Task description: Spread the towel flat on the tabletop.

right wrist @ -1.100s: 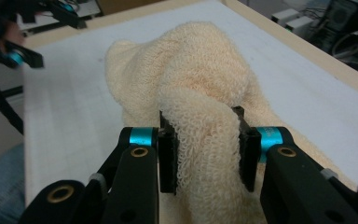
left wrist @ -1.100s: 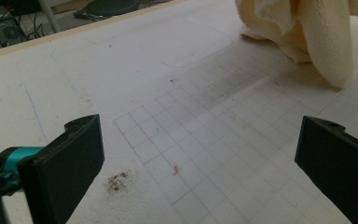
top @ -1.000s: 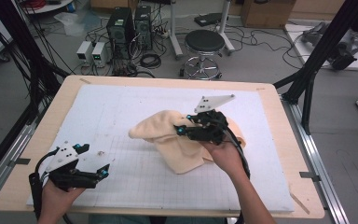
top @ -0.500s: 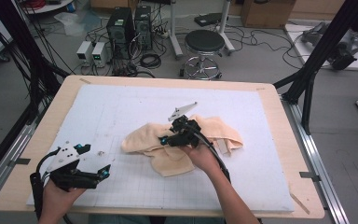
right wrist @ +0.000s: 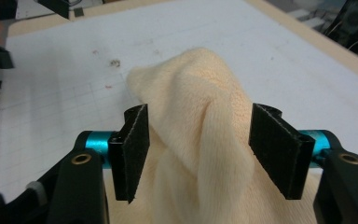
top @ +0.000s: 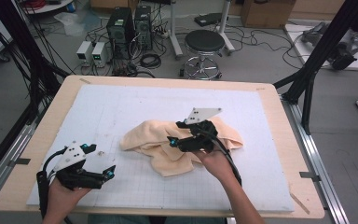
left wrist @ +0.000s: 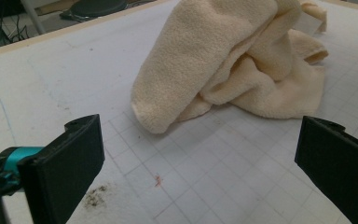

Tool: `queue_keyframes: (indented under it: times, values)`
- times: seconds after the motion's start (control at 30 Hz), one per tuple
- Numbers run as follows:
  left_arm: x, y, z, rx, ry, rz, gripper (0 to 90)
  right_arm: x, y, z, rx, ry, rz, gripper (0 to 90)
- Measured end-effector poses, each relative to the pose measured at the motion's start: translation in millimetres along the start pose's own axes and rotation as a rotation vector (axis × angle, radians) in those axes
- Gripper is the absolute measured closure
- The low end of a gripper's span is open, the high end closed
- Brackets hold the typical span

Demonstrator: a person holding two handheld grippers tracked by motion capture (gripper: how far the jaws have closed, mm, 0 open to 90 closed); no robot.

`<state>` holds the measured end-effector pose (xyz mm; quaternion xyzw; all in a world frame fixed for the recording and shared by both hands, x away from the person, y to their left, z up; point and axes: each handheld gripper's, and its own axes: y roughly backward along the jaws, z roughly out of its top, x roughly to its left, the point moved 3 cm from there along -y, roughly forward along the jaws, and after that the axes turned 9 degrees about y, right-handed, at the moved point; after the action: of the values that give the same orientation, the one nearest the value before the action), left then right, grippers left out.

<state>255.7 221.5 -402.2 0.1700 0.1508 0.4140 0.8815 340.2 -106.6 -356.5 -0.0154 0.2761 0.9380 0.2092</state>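
Note:
A cream towel [top: 163, 144] lies crumpled in a heap on the white gridded mat [top: 121, 107] at mid-table. My right gripper [top: 177, 135] rests low on the heap and points left. Its jaws have just been opening and now stand apart around a raised fold of the towel [right wrist: 200, 130] without pinching it. My left gripper [top: 100, 160] hovers at the mat's near-left corner, open wide with nothing between its fingers. Seen along the left gripper [left wrist: 200, 163], the towel [left wrist: 223, 65] lies a short way ahead.
The mat lies on a wooden table [top: 279, 140] with metal rails along both sides. Small dirt specks [left wrist: 95, 196] mark the mat near my left gripper. Beyond the far edge stand a stool [top: 205, 44], computer cases [top: 126, 23] and black frame posts [top: 312, 70].
My right gripper dragged a towel fold leftward, then sank onto the heap with its jaws spread apart. The towel bunched up toward the left. My left gripper stayed put.

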Motion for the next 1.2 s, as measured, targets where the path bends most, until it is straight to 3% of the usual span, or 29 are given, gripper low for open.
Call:
queue_keyframes:
  times: [0.13,0.27,0.33,0.4,0.5,0.53,0.67,0.7,0.73,0.77,0.8,0.83,0.93,0.97,1.07,1.2]
  values:
    - [-3.7,-5.4,0.9,0.011,-0.014,-0.013,3.3,18.3,15.6,-7.4,-0.022,0.054,0.017,43.8]
    - [-6.7,-8.2,2.4,0.011,-0.020,-0.024,3.6,32.5,13.5,-27.6,0.020,0.085,0.052,48.3]
    - [-7.4,-9.1,2.3,0.013,-0.018,-0.024,3.6,33.7,11.1,-34.1,0.030,0.082,0.059,48.9]
    - [-7.9,-10.4,2.2,0.015,-0.025,-0.033,8.0,35.4,2.6,-54.8,0.066,0.037,0.095,54.1]
    - [-8.6,-11.3,2.1,0.017,-0.029,-0.037,8.3,35.7,-3.6,-68.4,0.091,0.020,0.113,56.5]
    - [-8.4,-11.8,2.1,0.016,-0.025,-0.035,8.3,36.4,-9.5,-79.6,0.133,0.008,0.124,58.1]
    - [-8.4,-12.2,1.9,0.019,-0.022,-0.045,8.7,37.1,-17.6,-87.7,0.191,0.018,0.137,60.7]
    - [-8.6,-12.3,1.8,0.019,-0.022,-0.047,8.9,38.7,-25.4,-93.0,0.241,0.024,0.147,64.8]
    - [-8.7,-12.3,1.7,0.020,-0.022,-0.051,8.9,38.7,-25.4,-93.0,0.241,0.024,0.147,64.8]
    - [-9.3,-13.2,1.2,0.022,-0.015,-0.061,9.6,39.9,-29.6,-95.9,0.253,0.027,0.154,72.5]
    - [-9.3,-13.2,1.2,0.022,-0.015,-0.061,9.9,39.9,-29.6,-95.9,0.253,0.027,0.154,72.5]
    - [-10.2,-15.1,0.4,0.028,-0.012,-0.071,10.4,37.4,-30.0,-96.1,0.246,0.012,0.169,83.5]
    - [-11.3,-17.0,-0.3,0.038,-0.020,-0.077,12.0,36.1,-28.8,-96.1,0.247,-0.001,0.181,86.4]
    - [-12.9,-18.7,-0.3,0.041,-0.022,-0.080,14.0,35.2,-23.4,-94.8,0.221,-0.036,0.214,86.7]
    - [-15.6,-23.0,1.4,0.041,-0.017,-0.087,15.3,29.0,-2.0,-90.3,0.144,-0.058,0.196,86.7]
    - [-20.4,-28.3,2.7,0.047,-0.020,-0.108,17.2,23.2,27.4,-97.1,0.126,-0.070,0.151,86.7]
